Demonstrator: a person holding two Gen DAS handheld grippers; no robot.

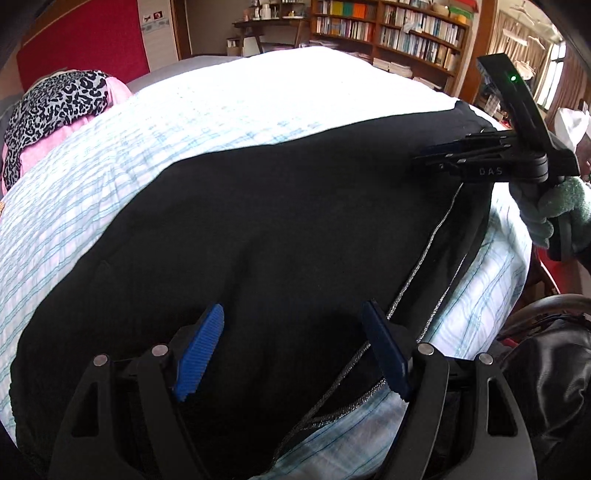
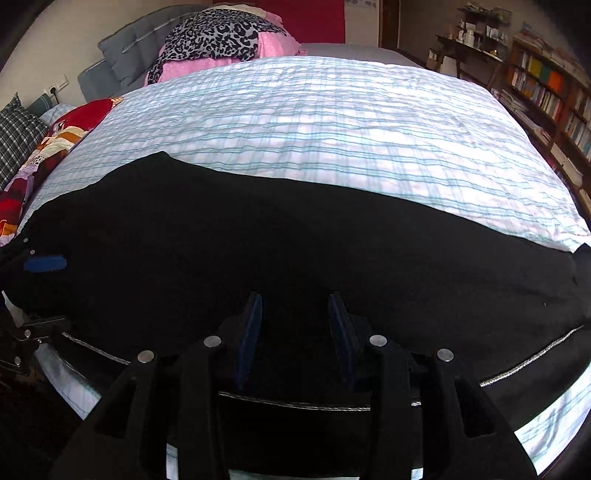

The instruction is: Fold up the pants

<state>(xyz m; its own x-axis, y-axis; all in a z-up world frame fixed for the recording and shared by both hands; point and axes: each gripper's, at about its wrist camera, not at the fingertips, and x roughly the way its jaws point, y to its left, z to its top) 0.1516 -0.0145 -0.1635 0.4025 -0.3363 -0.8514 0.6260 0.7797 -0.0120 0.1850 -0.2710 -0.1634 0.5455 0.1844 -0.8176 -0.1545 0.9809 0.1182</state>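
Bookshelves line the far wall of a bedroom, and your workspace is a bed with a white, blue-striped cover.

Your left gripper hovers over the near part of the black pants, its blue-padded jaws spread wide with nothing between them; dark cloth and a silver-trimmed edge show through the gap. Whether the fingertips touch the cloth is not clear.

Your right gripper also points down at the pants. Its jaws stand partly apart, released, with only black cloth showing behind the gap. In the left wrist view this same gripper appears at the far right end of the garment, held by your hand in a pale green glove.

The pants lie flat along the near edge of the bed, their long axis running side to side across both views, parallel to that edge. A thin silver line follows the near side of the cloth. Which end is the waist is hard to tell, since the black fabric shows almost no detail and the gripper bodies cover the nearest part.

Further out, a leopard-print cloth lies on pink bedding at the head of the bed, beside a grey pillow
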